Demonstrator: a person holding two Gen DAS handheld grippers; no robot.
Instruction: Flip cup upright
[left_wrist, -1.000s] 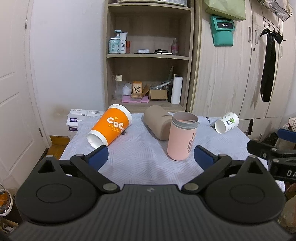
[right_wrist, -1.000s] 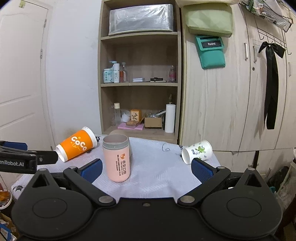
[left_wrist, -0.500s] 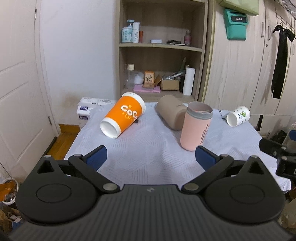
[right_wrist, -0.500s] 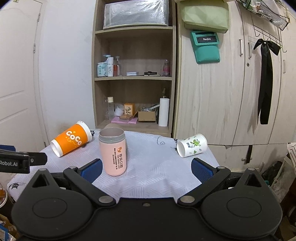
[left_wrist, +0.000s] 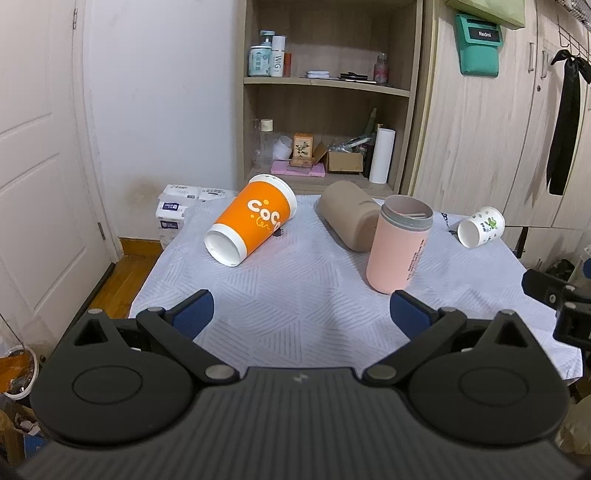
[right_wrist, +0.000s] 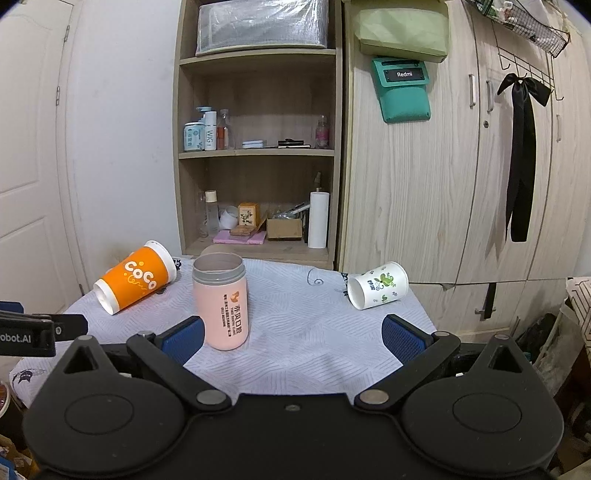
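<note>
A pink cup (left_wrist: 400, 244) stands upright on the white tablecloth (left_wrist: 303, 295); it also shows in the right wrist view (right_wrist: 221, 301). An orange "CoCo" cup (left_wrist: 251, 218) lies on its side at the left, also in the right wrist view (right_wrist: 135, 277). A tan cup (left_wrist: 349, 215) lies on its side behind the pink one. A small white cup with green print (left_wrist: 481, 226) lies on its side at the right, also in the right wrist view (right_wrist: 377, 290). My left gripper (left_wrist: 301, 314) and right gripper (right_wrist: 291, 334) are both open and empty, near the table's front edge.
A wooden shelf unit (right_wrist: 258, 155) with bottles and boxes stands behind the table. Wooden cabinets (right_wrist: 461, 184) are at the right, a white door (left_wrist: 33, 166) at the left. White packs (left_wrist: 173, 210) are stacked beside the table's far left corner.
Both grippers have pulled back from the table, so the cups appear a little farther away. The cups have not moved. Both grippers stay open.
</note>
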